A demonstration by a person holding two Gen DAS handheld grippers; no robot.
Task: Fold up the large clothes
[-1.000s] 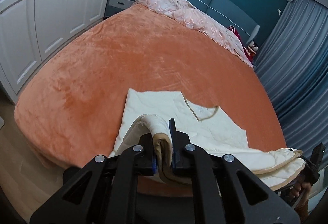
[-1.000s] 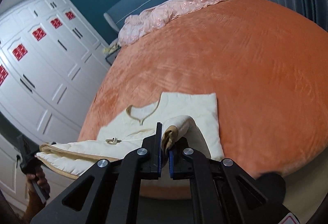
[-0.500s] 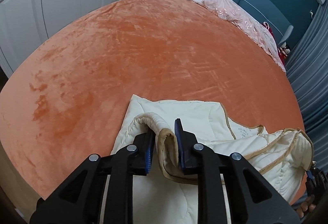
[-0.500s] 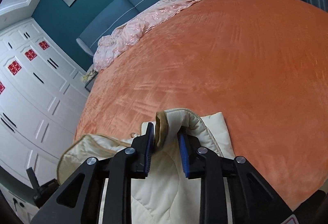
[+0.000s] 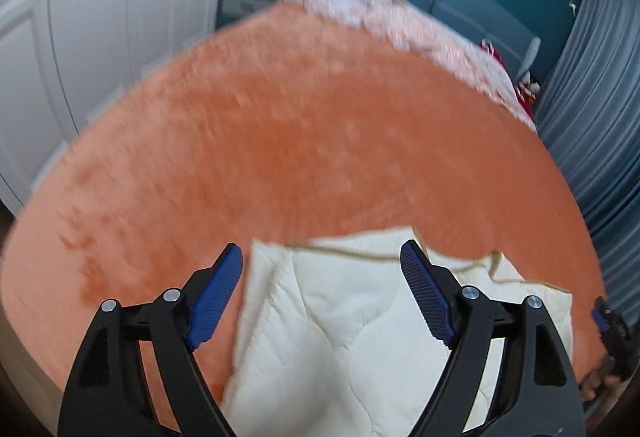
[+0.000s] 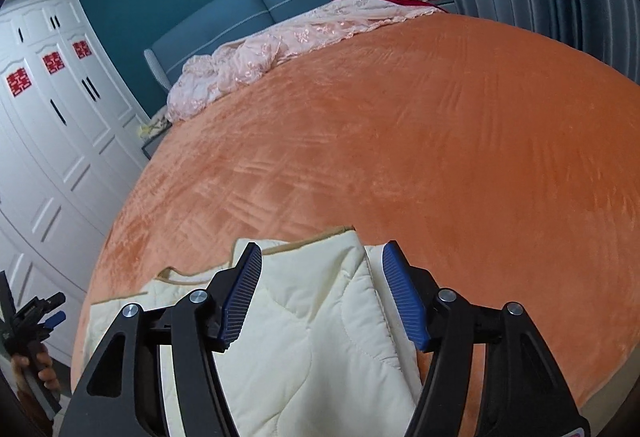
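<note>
Our left gripper (image 5: 321,292) and right gripper (image 6: 321,293) gape wide, holding nothing. The quilted cream garment (image 6: 320,341) lies folded at lower centre on the orange bed (image 6: 400,141); soft, light, probably best pinched at its trimmed edges.

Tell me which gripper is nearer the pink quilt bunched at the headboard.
Neither clearly. The left gripper and right gripper both hang open over the cream garment, across the bed from the pink quilt.

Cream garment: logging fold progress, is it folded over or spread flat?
Folded over. The garment lies doubled on the blanket, a quilted layer atop another; both tongs are open, clear of it.
</note>
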